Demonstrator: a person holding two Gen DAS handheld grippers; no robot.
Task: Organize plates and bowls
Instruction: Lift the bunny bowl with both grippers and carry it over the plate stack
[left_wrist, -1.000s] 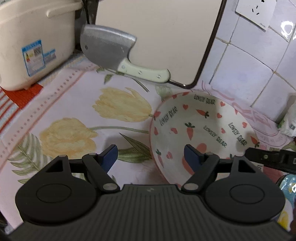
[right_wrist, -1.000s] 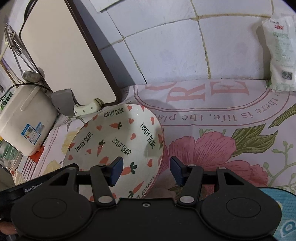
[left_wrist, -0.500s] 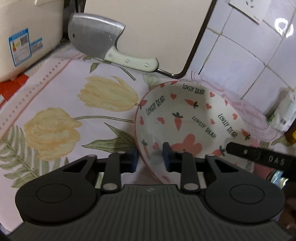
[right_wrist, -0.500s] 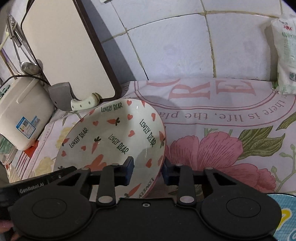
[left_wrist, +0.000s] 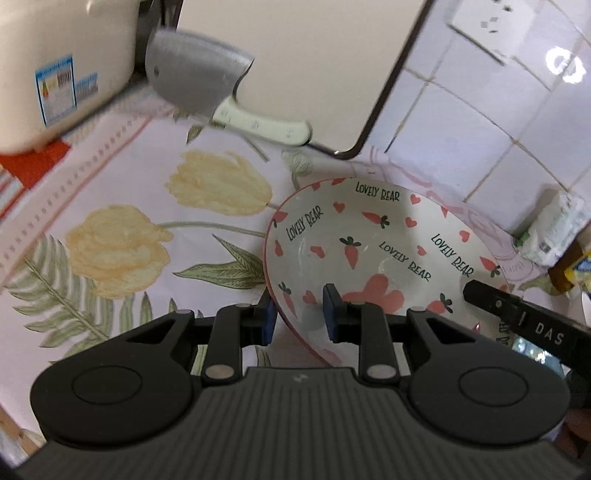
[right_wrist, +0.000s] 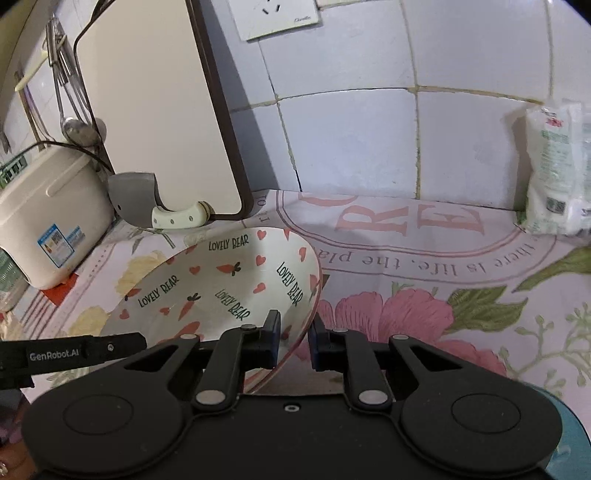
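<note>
The bowl (left_wrist: 373, 251), printed with carrots, hearts and "LOVELY BEAR", is seen tilted over the flowered cloth (left_wrist: 122, 236), near the tiled wall (right_wrist: 351, 140). It is gripped on two sides: the left gripper (left_wrist: 298, 319) is closed on the rim nearest it, one blue pad inside the bowl and one outside, and the right gripper (right_wrist: 293, 341) has just been closing and is now clamped on the opposite rim in the same way. Behind the bowl a pale cutting board (right_wrist: 159, 122) is leaned against the wall, and a cleaver (left_wrist: 207, 92) with a cream handle is propped against the board's foot. Beyond the cleaver, further from the bowl, a cream appliance (right_wrist: 48, 214) with a blue label is stood, with utensils (right_wrist: 70, 107) hung above it. A white packet (right_wrist: 554, 170) is set against the wall on the bowl's other side, well apart. The underside of the bowl is hidden, so whether it touches the cloth cannot be told. A teal object (right_wrist: 569, 435) is cut off at the right wrist view's lower corner and cannot be identified. Open cloth is left on the packet's side of the bowl and over the yellow flowers on the opposite side.
</note>
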